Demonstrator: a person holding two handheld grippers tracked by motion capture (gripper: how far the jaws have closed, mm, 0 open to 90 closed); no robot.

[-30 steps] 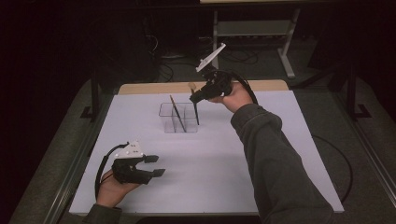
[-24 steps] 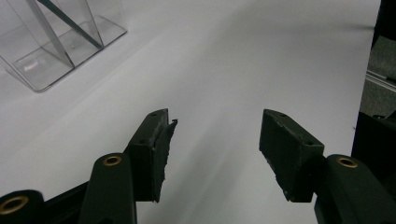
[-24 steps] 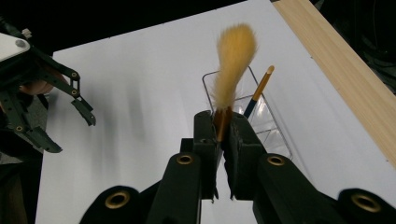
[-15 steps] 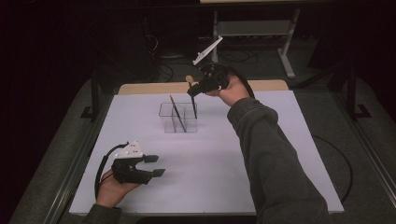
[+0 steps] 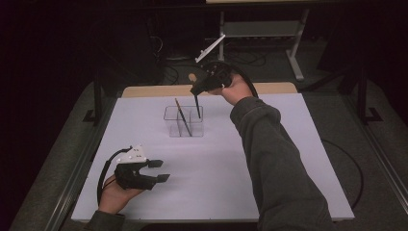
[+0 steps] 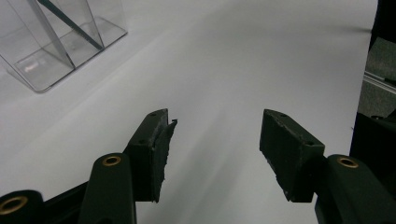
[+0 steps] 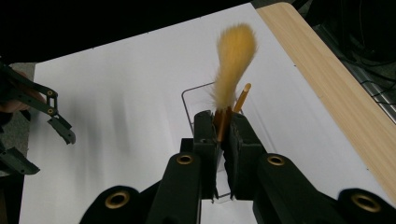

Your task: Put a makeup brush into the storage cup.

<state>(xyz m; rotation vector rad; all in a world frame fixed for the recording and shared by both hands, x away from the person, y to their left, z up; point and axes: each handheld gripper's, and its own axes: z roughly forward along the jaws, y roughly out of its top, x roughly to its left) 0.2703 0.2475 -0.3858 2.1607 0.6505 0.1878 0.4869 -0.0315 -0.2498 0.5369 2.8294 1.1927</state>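
Observation:
My right gripper (image 5: 198,90) is above the far side of the table, shut on a makeup brush (image 5: 197,106). The brush's dark handle hangs down, and its lower end appears to dip into the right half of a clear divided container (image 5: 171,126). In the right gripper view the jaws pinch the brush just below its fluffy yellow bristles (image 7: 234,58), over the container (image 7: 187,105). A second brush (image 5: 182,117) leans inside the container. My left gripper (image 5: 162,171) lies near the front left of the table, open with nothing between its jaws (image 6: 215,149).
The white tabletop (image 5: 288,159) has a wooden strip (image 5: 274,88) along its far edge. Metal frame rails (image 5: 77,178) run beside the table. The container (image 6: 46,65) stands up and to the left of my left gripper's jaws.
My right gripper has shifted slightly up and toward the far edge with the brush, raising the handle in the container. The left gripper has stayed where it was.

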